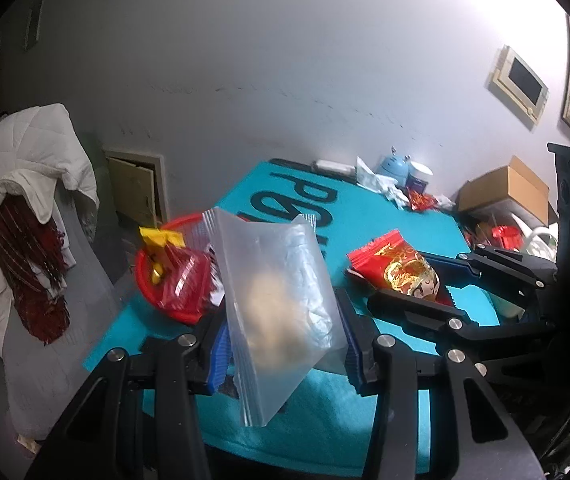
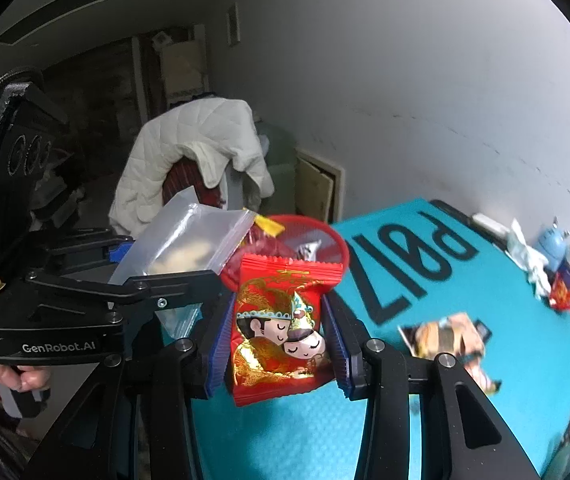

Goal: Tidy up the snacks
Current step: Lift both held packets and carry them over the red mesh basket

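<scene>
My left gripper is shut on a frosted zip bag with pale snacks inside, held upright above the teal mat. My right gripper is shut on a red snack packet printed with two cartoon faces. In the left wrist view the right gripper and the red packet hang to the right of the bag. In the right wrist view the left gripper holds the zip bag at the left. Behind both stands a red basket with red and yellow packets in it.
A teal mat with black letters covers the table. A colourful packet lies on it at the right. Tissues, a blue figure, a jar and a cardboard box crowd the far edge. A chair with a white jacket stands left.
</scene>
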Demonstrator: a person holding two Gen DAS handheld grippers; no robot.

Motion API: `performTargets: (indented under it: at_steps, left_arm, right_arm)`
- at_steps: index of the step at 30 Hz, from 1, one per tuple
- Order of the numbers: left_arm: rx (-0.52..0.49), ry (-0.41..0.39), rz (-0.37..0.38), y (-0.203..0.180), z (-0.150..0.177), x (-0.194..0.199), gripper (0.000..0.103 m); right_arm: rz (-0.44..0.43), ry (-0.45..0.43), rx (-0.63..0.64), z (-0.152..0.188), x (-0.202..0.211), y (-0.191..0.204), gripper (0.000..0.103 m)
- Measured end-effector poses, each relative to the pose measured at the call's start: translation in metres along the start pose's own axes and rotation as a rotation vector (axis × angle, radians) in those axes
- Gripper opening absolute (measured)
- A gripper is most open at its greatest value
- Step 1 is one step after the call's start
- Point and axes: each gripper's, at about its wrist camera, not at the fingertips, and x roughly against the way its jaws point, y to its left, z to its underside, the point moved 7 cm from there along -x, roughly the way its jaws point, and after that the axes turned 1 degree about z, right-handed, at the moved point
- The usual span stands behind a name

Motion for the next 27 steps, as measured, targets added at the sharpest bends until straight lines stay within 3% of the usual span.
performTargets:
  at_steps: [15,27]
  left_arm:
    - [0.004,-0.025,-0.051,0.047,-0.048,-0.041,0.045]
    - [0.007,0.03,-0.071,0.07,-0.06,-0.095,0.045]
  right_arm:
    - [-0.01,-0.016,0.007,-0.049,-0.069,-0.025,0.042]
    - [-0.018,0.068,-0.028,-0.041,-0.136,-0.05,0.042]
